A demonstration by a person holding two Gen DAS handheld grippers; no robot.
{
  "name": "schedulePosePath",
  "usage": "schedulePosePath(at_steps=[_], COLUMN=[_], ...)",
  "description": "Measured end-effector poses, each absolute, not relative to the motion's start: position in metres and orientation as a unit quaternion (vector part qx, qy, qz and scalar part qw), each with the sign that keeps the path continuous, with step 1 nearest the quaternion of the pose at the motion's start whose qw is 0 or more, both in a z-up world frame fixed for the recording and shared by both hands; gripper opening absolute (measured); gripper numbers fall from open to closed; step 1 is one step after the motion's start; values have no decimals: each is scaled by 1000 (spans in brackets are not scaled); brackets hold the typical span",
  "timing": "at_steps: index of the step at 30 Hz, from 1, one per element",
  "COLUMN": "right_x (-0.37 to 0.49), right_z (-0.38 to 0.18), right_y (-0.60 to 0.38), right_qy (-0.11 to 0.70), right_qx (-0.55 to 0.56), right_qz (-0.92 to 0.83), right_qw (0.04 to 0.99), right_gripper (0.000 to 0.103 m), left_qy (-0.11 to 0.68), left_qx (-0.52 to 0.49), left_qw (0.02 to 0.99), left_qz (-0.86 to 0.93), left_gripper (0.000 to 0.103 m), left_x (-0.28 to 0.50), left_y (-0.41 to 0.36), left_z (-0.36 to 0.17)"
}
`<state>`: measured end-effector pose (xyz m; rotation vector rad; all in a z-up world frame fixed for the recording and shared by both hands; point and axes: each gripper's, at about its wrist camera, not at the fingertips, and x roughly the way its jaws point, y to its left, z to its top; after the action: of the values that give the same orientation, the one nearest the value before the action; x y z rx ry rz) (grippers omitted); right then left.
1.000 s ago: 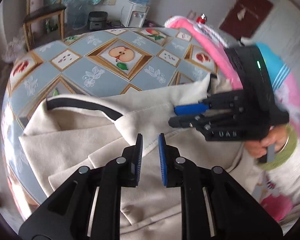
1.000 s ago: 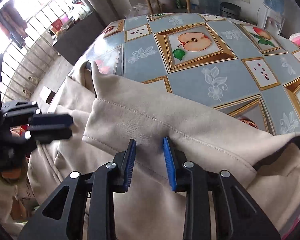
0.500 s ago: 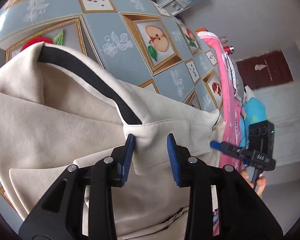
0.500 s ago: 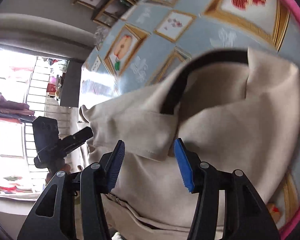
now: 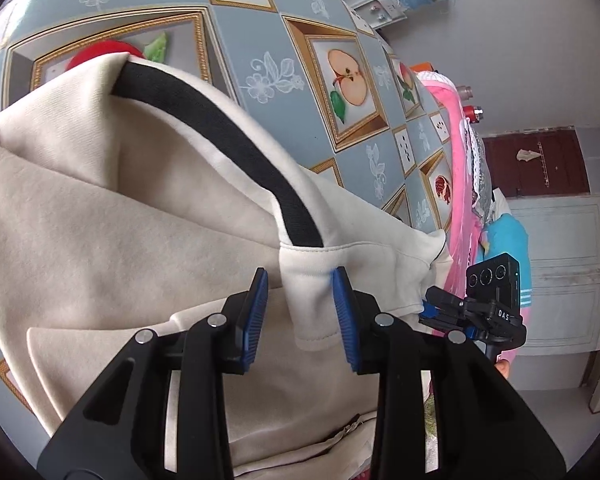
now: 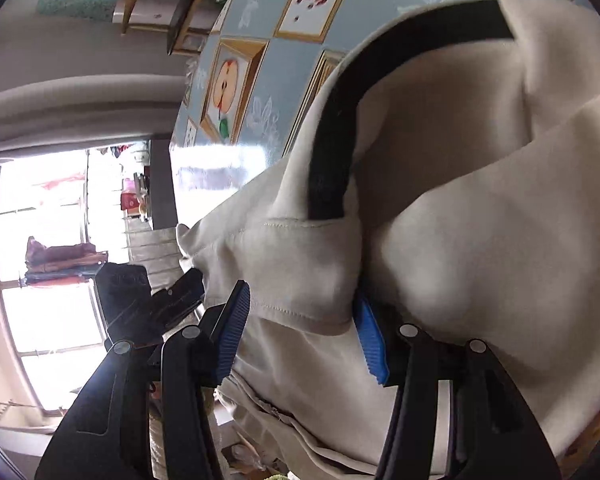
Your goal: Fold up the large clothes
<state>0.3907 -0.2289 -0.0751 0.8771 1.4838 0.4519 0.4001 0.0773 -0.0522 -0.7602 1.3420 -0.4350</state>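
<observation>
A large cream garment [image 5: 112, 240] with a black band [image 5: 220, 132] lies bunched on the patterned table. My left gripper [image 5: 298, 316] is open, its blue pads on either side of a folded cream edge just below the end of the black band. My right gripper [image 6: 302, 332] is open and wide, with a stitched cream fold [image 6: 300, 272] between its pads. The garment also fills the right wrist view [image 6: 480, 240]. Each gripper shows in the other's view: the right one [image 5: 476, 312] and the left one [image 6: 148, 300].
The table [image 5: 260, 32] carries a blue cloth with fruit pictures. Pink and blue clothes [image 5: 460, 160] are piled at its far edge. A water dispenser [image 5: 384, 4], a dark red door [image 5: 540, 168], a wooden chair [image 6: 168, 4] and a bright window [image 6: 52, 280] stand around.
Both grippers have tilted and closed in on the garment's edge by the black band. Their jaws have opened wider and now straddle folds of cream cloth.
</observation>
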Motion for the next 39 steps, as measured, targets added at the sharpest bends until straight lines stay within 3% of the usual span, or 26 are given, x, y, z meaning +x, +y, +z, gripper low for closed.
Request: schedulePosePath(at_steps=[1,6,11,17,27,32,36,39], right_x=[392,397,422,449,417,405,374,371], right_z=[-73,-64,-50,-44,-50,-34,13,27], right_y=[-230,-221,-205,-184,-192,-213,-241,-211], right_qy=[649,644,631,603,594,596,505,484], right_qx=[376,324,239,132,120,135,132,105], right_qz=[197,200,187,161,199,155,70,113], right_qw=[632,664,714,770,770,777,850,861], right_gripper=[51,19,14,13,13,36,36,36], left_qy=[600,601,568,544,529,529,528,533], left_qx=[-336,-249,-91,22,100,95,98,90], left_qw=[697,730,798,824,823,822,821,819], left_qz=[-201,-209,-178,-158,-182,-188,-193,-191], left_gripper=[28,15,9,9,9,9,9,9], left_x=[399,397,407,426,397,396,396,398], left_y=[75,53,21,-5,-6,-6,-6,-5], left_z=[-51,-37,-22,-24,-29,-28,-28,-28])
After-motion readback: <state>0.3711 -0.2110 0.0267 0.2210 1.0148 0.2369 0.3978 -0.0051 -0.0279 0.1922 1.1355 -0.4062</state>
